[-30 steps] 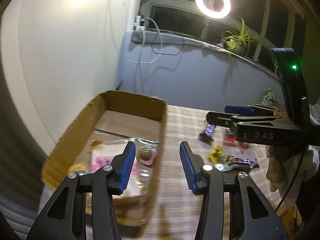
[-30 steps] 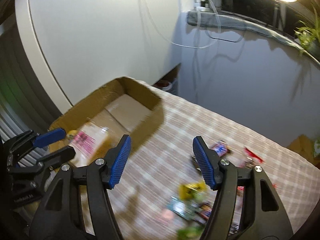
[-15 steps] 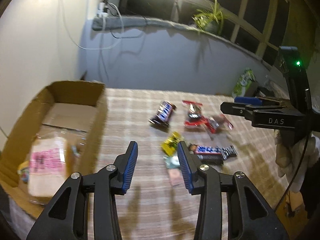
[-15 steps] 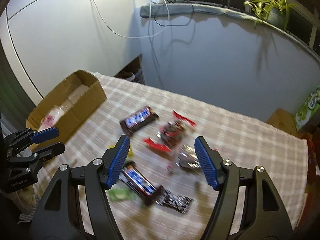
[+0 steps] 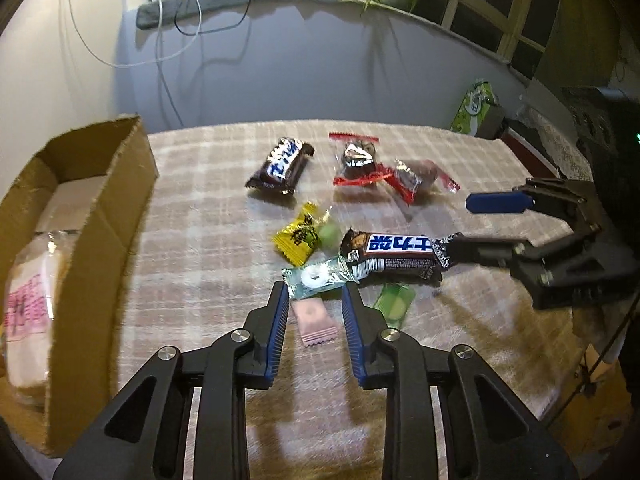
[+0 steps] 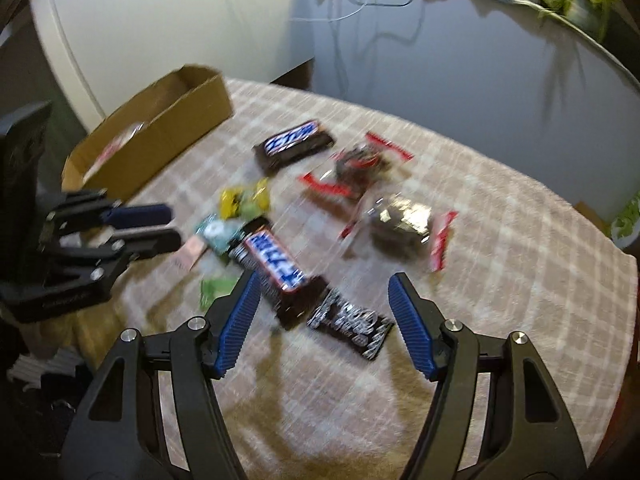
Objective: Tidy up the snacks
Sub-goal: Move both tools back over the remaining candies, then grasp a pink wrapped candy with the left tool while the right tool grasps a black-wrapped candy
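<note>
I am swinging both grippers off the cardboard box (image 5: 100, 216), now at the frame's left, toward the loose snacks mid-frame. My left gripper (image 5: 314, 312) has just been narrowing its jaws around the pink candy (image 5: 314, 320), not yet pinching it. My right gripper (image 6: 324, 320) is hanging wide apart over the black-and-white bar (image 6: 352, 324). The blue-labelled bar (image 5: 396, 256) and mint packet (image 5: 316, 278) are crowding my pick.

Box (image 5: 100, 208) left of snacks (image 5: 392, 258) on table (image 5: 208, 240).
</note>
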`<state>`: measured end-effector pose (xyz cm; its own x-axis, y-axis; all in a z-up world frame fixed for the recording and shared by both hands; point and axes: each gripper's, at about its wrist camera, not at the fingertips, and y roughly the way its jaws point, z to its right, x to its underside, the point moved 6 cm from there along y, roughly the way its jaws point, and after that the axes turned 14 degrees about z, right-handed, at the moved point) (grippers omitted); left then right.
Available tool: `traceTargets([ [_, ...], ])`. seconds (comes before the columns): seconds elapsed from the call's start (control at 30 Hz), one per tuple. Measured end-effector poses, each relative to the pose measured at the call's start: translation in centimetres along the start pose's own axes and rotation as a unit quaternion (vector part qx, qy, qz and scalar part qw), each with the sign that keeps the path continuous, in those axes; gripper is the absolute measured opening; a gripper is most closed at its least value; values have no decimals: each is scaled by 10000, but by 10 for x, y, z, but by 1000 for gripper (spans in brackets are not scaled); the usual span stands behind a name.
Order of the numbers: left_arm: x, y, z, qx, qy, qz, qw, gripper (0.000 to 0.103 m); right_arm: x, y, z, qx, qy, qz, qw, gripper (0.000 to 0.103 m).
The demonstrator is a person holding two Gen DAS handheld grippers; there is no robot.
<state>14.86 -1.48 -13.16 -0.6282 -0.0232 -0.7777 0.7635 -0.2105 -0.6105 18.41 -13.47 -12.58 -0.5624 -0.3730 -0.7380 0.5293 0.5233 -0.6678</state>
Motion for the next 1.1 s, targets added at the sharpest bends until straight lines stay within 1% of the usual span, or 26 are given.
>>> traceTargets([
  [0.2, 9, 5, 5, -14, 189, -169, 9997, 26, 18, 3, -3, 11, -341, -209, 9992, 67],
  [0.3, 11, 8, 5, -38, 203, -229, 9995, 26, 25, 9, 4, 28, -392, -331, 9987, 59],
  [0.37, 12, 9, 4, -37, 208, -249, 9995, 26, 26, 13, 9, 46, -417, -377, 9984, 59],
  [0.47, 13, 12, 4, -66, 251, -286, 9993, 26, 25, 15, 13, 82, -540, -389, 9977, 55],
  [0.67, 16, 18, 3, -132, 313, -355, 9988, 26, 22, 22, 16, 117, -799, -402, 9959, 54],
  [0.8, 17, 18, 3, -186, 356, -347, 9986, 26, 23, 27, 17, 38, -759, -411, 9963, 54],
  [0.87, 18, 17, 3, -227, 423, -331, 9983, 21, 24, 27, 17, 9, -720, -400, 9966, 54],
  [0.93, 18, 17, 2, -230, 450, -319, 9982, 20, 24, 26, 16, -36, -707, -405, 9967, 46],
  [1.07, 17, 18, 0, -202, 399, -299, 9986, 20, 24, 27, 11, -63, -742, -441, 9962, 36],
  [1.1, 17, 18, 0, -201, 392, -287, 9986, 20, 25, 26, 10, -65, -745, -449, 9962, 31],
])
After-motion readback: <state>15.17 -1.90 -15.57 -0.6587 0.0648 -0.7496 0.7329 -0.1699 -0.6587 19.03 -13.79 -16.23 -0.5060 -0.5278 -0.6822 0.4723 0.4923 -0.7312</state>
